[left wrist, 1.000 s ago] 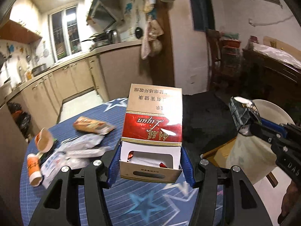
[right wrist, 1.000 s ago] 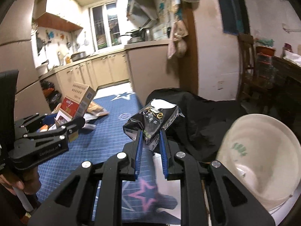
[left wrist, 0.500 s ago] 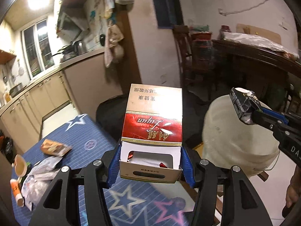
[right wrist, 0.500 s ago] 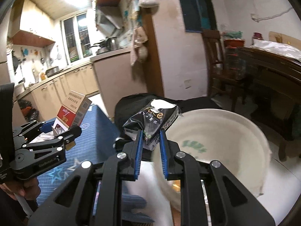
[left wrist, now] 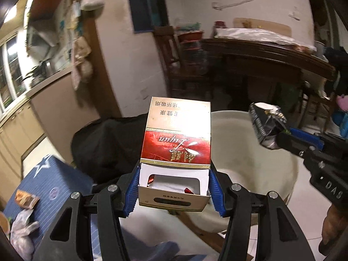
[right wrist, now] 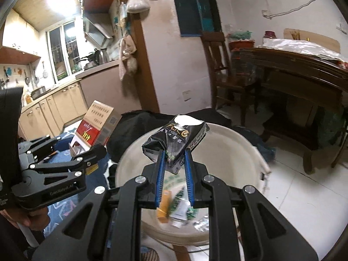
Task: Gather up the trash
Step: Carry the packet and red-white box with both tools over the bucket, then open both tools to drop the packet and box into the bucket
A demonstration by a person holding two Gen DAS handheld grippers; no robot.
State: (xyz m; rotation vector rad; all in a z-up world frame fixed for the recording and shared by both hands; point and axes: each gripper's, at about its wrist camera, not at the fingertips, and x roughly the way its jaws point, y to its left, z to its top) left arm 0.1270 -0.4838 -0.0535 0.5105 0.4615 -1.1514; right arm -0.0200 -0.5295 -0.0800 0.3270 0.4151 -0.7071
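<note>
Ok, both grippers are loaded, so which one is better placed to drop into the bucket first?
Right. The right gripper holds the black tissue pack directly over the white bucket; the left gripper with the cigarette box looks nearer the rim.

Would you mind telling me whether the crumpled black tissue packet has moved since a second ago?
Yes. In the right wrist view the crumpled black tissue packet has travelled from above the blue star tablecloth to over the white plastic bucket.

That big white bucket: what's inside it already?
In the white bucket lie an orange-yellow box, green-printed wrappers and some clear plastic scraps. The right claw and its black tissue pack cover part of the bottom, so more may be hidden.
</note>
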